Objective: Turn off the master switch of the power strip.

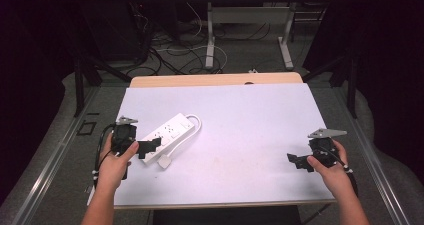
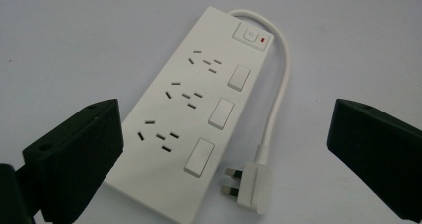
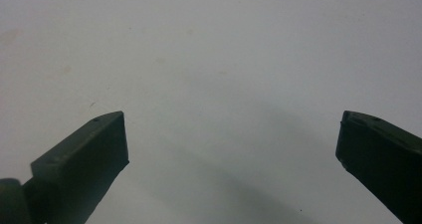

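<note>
A white power strip with three sockets and three rocker switches lies at the left of the white table top. Its short cable loops round to a white plug, which lies flat beside the strip's near end with its pins up. My left gripper hovers over that near end, open, the strip and plug both between its wide jaws and nothing held. My right gripper is open at the front right, far from the strip. In the right gripper view, bare table lies between its jaws.
A wooden table edge shows behind the white sheet. Beyond it, on the floor, are loose cables and the legs of another table. Metal rails run along both sides of the table.
</note>
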### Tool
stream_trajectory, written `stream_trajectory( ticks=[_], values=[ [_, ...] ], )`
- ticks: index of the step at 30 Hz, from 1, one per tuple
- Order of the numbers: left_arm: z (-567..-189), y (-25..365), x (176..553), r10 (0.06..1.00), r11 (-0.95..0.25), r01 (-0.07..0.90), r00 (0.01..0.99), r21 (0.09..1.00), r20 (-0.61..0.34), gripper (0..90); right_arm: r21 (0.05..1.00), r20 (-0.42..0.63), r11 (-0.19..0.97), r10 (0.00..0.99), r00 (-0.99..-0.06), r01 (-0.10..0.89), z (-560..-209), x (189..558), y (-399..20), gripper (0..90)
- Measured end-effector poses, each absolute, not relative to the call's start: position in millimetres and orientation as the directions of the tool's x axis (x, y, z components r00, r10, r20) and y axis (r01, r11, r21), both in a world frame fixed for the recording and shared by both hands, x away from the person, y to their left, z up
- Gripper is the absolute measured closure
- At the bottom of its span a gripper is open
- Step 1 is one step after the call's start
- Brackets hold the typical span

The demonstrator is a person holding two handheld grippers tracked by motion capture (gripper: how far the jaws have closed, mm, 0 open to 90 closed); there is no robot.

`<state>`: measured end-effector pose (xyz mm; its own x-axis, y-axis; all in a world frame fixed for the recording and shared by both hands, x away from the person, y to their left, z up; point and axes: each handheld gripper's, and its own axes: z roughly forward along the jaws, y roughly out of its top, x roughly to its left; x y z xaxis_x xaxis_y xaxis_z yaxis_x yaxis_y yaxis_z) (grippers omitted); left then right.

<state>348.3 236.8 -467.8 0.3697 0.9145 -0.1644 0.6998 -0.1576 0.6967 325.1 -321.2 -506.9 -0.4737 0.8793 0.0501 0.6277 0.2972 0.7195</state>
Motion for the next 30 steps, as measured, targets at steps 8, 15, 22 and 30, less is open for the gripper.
stream_trajectory(
  ticks=[8, 15, 22, 30],
  values=[
    [-475, 256, 346, 0.923, -0.127, 0.708, 0.34, 0.695, -0.178, 1.3, 0.718, 0.047, 0.3, 0.88, -0.473, 0.629, -507, 325, -321, 0.0],
    [-480, 269, 343, 0.934, -0.077, 0.713, 0.296, 0.696, -0.201, 2.0, 0.715, 0.05, 0.301, 0.878, -0.476, 0.631, -508, 325, -320, 0.0],
    [-488, 277, 340, 0.936, -0.062, 0.718, 0.284, 0.693, -0.21, 2.2, 0.717, 0.052, 0.296, 0.88, -0.472, 0.631, -508, 326, -320, 0.0],
    [-501, 281, 340, 0.94, -0.054, 0.71, 0.274, 0.702, -0.206, 2.3, 0.715, 0.048, 0.303, 0.878, -0.477, 0.63, -510, 326, -320, 0.0]
  ],
)
